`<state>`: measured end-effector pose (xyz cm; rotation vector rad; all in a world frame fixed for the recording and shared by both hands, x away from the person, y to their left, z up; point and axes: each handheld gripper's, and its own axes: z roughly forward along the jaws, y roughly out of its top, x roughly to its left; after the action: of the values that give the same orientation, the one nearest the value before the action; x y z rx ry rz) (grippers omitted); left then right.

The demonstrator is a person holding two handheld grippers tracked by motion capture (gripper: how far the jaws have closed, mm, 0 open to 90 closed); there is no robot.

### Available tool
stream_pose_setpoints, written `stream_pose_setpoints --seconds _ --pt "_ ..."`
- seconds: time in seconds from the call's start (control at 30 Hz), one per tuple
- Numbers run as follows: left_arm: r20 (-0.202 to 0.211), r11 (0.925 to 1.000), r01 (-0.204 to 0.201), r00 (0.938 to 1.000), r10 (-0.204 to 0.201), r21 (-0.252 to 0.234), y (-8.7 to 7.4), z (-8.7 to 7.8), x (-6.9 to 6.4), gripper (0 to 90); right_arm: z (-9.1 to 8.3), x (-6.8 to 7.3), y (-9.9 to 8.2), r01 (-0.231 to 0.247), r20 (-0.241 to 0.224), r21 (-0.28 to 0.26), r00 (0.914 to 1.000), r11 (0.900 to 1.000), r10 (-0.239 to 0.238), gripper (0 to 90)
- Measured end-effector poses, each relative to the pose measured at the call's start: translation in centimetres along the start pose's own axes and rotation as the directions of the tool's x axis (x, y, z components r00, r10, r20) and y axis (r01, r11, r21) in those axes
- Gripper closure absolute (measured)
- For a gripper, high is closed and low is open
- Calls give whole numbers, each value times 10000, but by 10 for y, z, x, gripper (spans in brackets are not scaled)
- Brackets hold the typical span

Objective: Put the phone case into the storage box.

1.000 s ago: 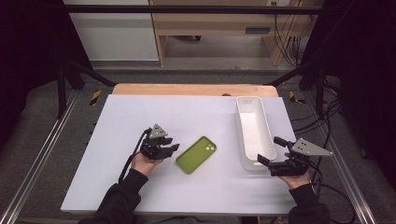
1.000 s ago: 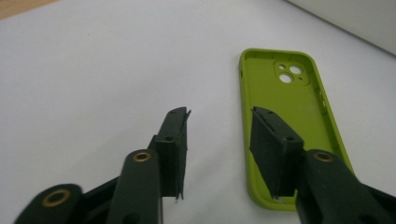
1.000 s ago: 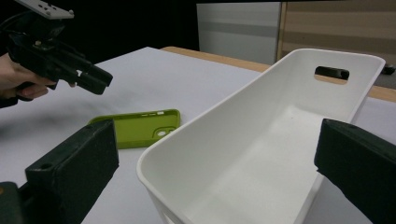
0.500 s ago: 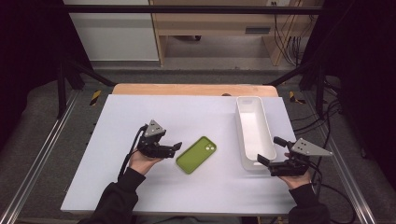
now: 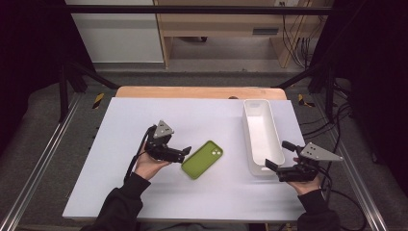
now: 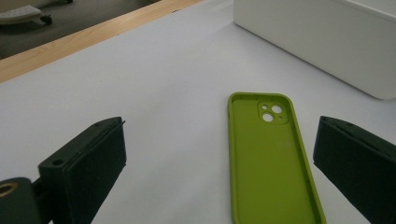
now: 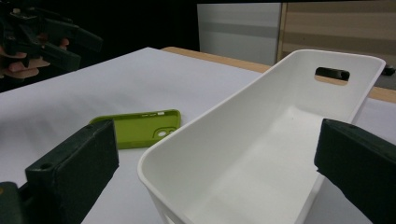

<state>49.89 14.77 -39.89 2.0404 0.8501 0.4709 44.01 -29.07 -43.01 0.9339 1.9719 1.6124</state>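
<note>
A green phone case point(image 5: 202, 159) lies flat on the white tabletop point(image 5: 120, 192), just ahead of the left tongs point(image 5: 186, 152), whose jaws have just been opening and now stand released, holding nothing. The right tongs point(image 5: 275, 155) stand spread at the near end of a white bin point(image 5: 251, 139).

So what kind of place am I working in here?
Likely a lab or recording workstation, not a home: a white table framed by metal rails, dark curtains at the sides, and loose cables by wooden furniture behind.
</note>
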Motion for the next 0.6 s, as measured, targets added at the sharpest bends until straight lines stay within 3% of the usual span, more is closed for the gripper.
stream_pose_setpoints --seconds 0.6 --pt "222 9999 -86 9997 83 110 12 14 -7 4 0 0 0 -13 21 37 10000 10000 13 2"
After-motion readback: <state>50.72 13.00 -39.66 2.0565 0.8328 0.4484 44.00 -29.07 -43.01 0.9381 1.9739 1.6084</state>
